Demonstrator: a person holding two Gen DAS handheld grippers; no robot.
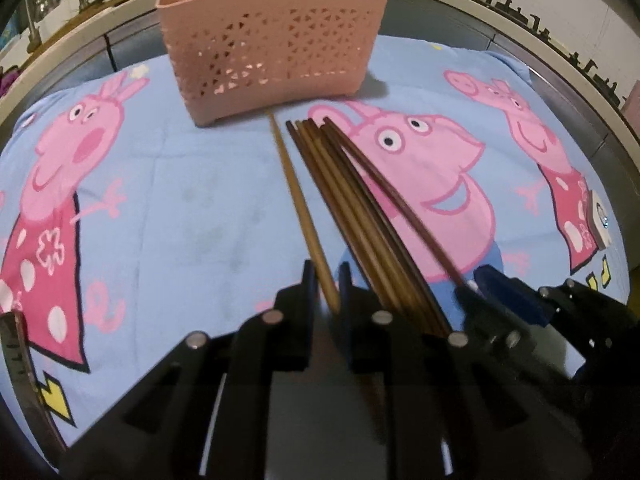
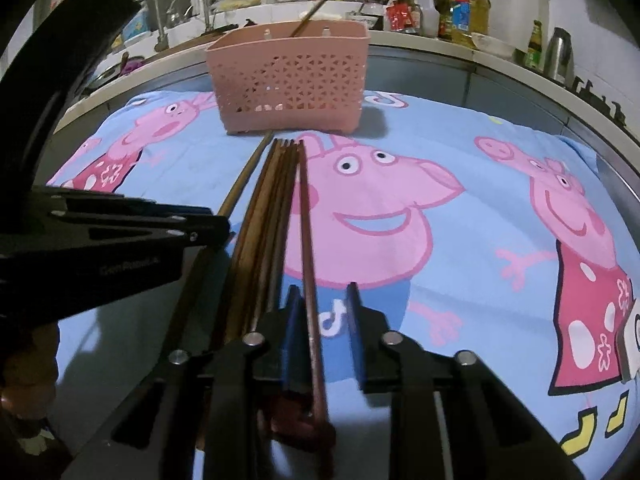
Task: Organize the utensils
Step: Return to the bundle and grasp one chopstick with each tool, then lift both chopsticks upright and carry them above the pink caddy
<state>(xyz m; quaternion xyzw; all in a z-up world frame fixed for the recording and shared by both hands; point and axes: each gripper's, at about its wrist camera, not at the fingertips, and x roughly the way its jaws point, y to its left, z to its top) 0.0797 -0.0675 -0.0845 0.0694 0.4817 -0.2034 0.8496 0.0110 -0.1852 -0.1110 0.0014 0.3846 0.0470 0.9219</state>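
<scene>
A pink perforated basket [image 1: 272, 48] [image 2: 292, 76] stands at the far side of the cartoon cloth [image 1: 200, 200], with one chopstick [image 2: 316, 8] leaning inside it. A light wooden chopstick [image 1: 296, 200] [image 2: 244, 176] points at the basket's foot; my left gripper [image 1: 328, 288] [image 2: 216, 232] is shut on its near end. Beside it lies a bundle of several dark chopsticks [image 1: 340, 200] [image 2: 268, 208]. One dark reddish chopstick [image 1: 400, 200] [image 2: 306, 220] runs between the fingers of my right gripper [image 2: 324, 304] [image 1: 492, 292], against the left finger. Cloth shows between it and the right finger, so the jaws stand apart.
A counter runs behind the table with a sink and tap [image 2: 160, 20], many bottles [image 2: 468, 12] and a kettle [image 2: 560, 56]. Stove grates [image 1: 532, 24] line the far right. A small white block [image 1: 598, 220] sits at the cloth's right edge.
</scene>
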